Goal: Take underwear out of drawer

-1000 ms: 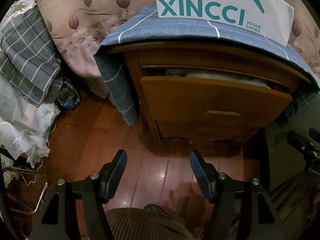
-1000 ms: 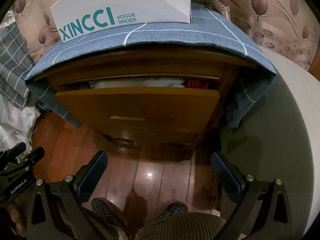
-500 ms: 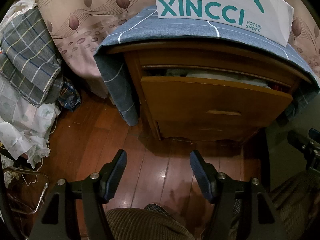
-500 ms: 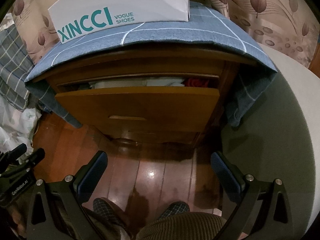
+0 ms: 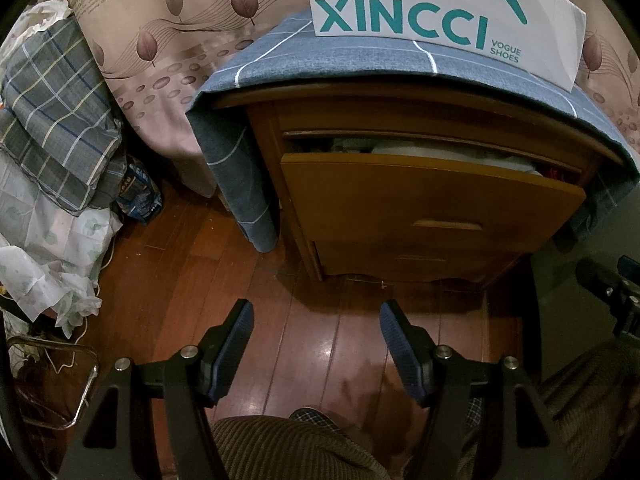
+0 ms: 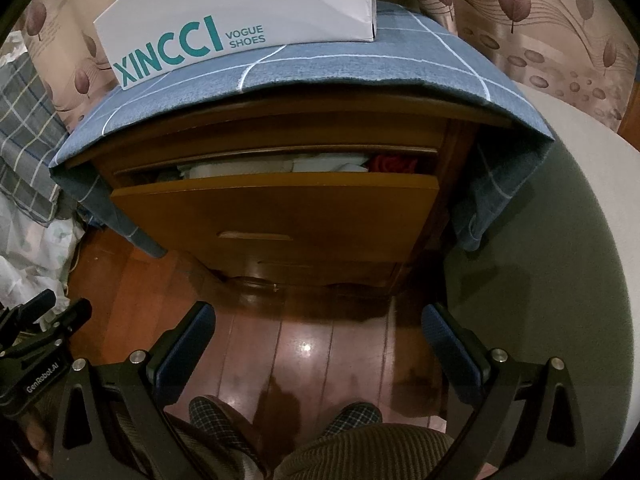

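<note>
Underwear: cannot be picked out as such; folded pale cloth [image 6: 280,166] and a red piece [image 6: 394,163] show in the gap above the front panel of the top drawer [image 6: 276,216], and which of them is underwear I cannot tell.
Drawer: pulled out only a little from the wooden nightstand [image 5: 424,120], leaving a narrow slot over the clothes; its recessed handle [image 6: 254,236] is bare.
Nightstand top: covered by a blue checked cloth [image 6: 320,68] with a white shoe box [image 6: 240,4] standing on it.
Left claw: [image 5: 316,320] jaws at a middling spread, nothing between them, held above the wooden floor [image 5: 280,300], well short of the drawer.
Right claw: [image 6: 316,324] jaws wide, empty, also over the floor in front of the nightstand and lower than the drawer front.
Clothes relative to claws: up and ahead of both, behind the drawer panel; the red piece sits toward the right end, the pale cloth across the middle.
Step in hand: judged as the start of the approach, with nothing gripped yet.
Next move: likely one claw must rise to the handle or the panel's top edge and draw the drawer further out, since the slot looks too tight for a reach inside.
Risk: the hanging edge of the blue cloth could catch a finger.
</note>
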{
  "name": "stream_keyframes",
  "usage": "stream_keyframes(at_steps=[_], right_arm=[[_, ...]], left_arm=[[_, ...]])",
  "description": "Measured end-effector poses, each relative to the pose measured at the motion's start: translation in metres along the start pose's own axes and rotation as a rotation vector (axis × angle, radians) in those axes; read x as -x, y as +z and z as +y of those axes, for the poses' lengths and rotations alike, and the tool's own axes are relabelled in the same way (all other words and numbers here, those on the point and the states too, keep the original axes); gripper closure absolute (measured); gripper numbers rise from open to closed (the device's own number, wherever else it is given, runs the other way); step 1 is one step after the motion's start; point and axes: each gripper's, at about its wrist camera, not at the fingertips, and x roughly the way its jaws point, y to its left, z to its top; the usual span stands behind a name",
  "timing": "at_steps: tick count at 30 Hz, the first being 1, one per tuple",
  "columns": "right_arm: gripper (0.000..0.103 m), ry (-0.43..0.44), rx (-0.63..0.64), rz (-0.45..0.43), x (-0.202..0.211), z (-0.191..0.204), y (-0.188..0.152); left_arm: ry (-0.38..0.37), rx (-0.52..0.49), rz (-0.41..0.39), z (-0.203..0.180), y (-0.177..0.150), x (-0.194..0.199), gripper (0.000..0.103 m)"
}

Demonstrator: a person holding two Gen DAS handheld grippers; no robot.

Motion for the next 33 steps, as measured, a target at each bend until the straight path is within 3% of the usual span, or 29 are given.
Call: stream_keyframes(at_steps=[25, 33], right_arm=[[0.001, 0.022, -0.026, 0.003, -0.001, -0.003, 0.001], [0.001, 0.042, -0.042, 0.002, 0.000, -0.007, 0.000]], left_arm=[[-0.020, 0.007, 0.016, 0.002, 0.002, -0.003, 0.036], [-0.159, 0.121, 0.016, 0.021, 0.020, -0.005, 0.036]])
